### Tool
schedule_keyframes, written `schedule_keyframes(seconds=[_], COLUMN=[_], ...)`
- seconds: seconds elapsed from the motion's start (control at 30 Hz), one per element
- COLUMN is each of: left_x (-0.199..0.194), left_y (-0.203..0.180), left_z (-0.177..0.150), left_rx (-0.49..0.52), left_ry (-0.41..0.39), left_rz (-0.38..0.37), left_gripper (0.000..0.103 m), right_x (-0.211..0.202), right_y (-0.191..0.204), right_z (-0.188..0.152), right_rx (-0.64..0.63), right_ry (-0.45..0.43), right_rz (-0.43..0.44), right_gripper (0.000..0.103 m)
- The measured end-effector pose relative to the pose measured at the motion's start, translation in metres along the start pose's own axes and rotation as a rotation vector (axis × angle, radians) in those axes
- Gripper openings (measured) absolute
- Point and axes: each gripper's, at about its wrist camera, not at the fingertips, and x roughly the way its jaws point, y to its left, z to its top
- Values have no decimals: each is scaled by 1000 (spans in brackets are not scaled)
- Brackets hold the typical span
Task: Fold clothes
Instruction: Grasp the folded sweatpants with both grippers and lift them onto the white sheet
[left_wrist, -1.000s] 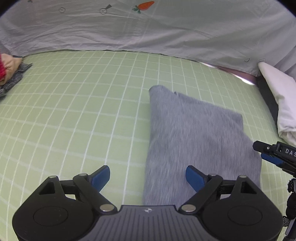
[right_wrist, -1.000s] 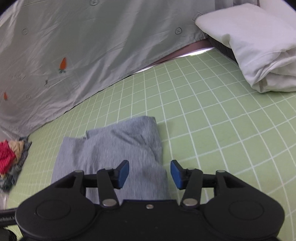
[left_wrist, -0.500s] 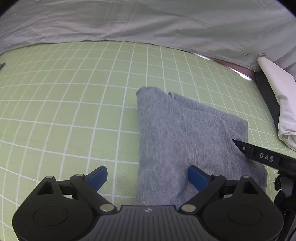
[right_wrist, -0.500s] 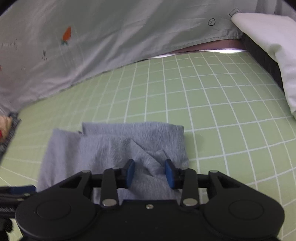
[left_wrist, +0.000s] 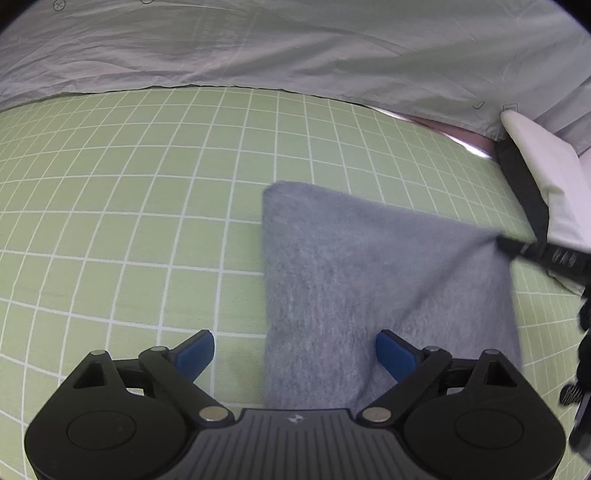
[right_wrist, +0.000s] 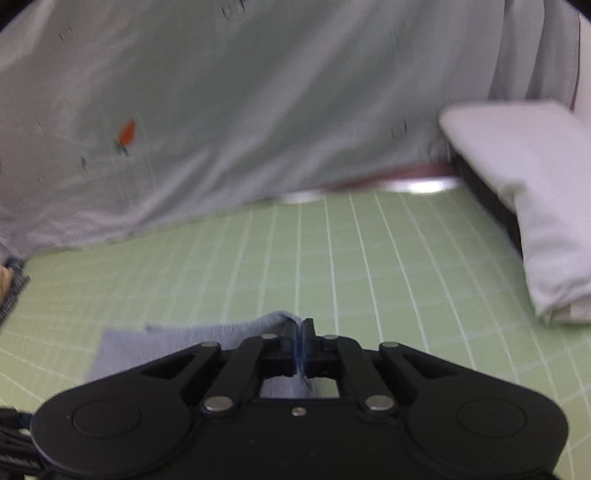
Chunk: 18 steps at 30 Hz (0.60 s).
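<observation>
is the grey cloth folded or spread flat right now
Folded, but being pulled. The grey cloth lies as a compact block on the green mat; the right gripper, jaws just closing, pinches its corner. The left gripper is open.

Green gridded mat (left_wrist: 147, 206), folded grey garment (left_wrist: 369, 280), white folded cloth (right_wrist: 535, 206) at its edge

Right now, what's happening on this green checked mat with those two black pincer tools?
A person is folding a grey garment on the green mat with a handheld gripper in each hand. The right gripper has just been closing and now pinches a corner of the grey cloth, pulling it taut. The left gripper hangs open over the garment's near edge, one finger over the cloth and one over the mat, gripping nothing. A folded white cloth lies off to the side.
</observation>
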Motion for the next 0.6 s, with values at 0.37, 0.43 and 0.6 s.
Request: schedule_keyframes(seconds=[0.37, 0.43, 0.6], left_x=[10, 13, 19], left_y=[4, -1, -14], left_z=[-8, -9, -14], left_rx=[-37, -18, 26], left_ry=[56, 64, 82], left_rz=[-84, -90, -106], left_gripper=[95, 95, 99], right_x=[-14, -14, -11], right_y=[-17, -12, 5], right_z=[-60, -65, -69], right_rx=[226, 225, 164], right_ry=[130, 148, 158], right_rz=[33, 48, 51], right_gripper=[88, 89, 99])
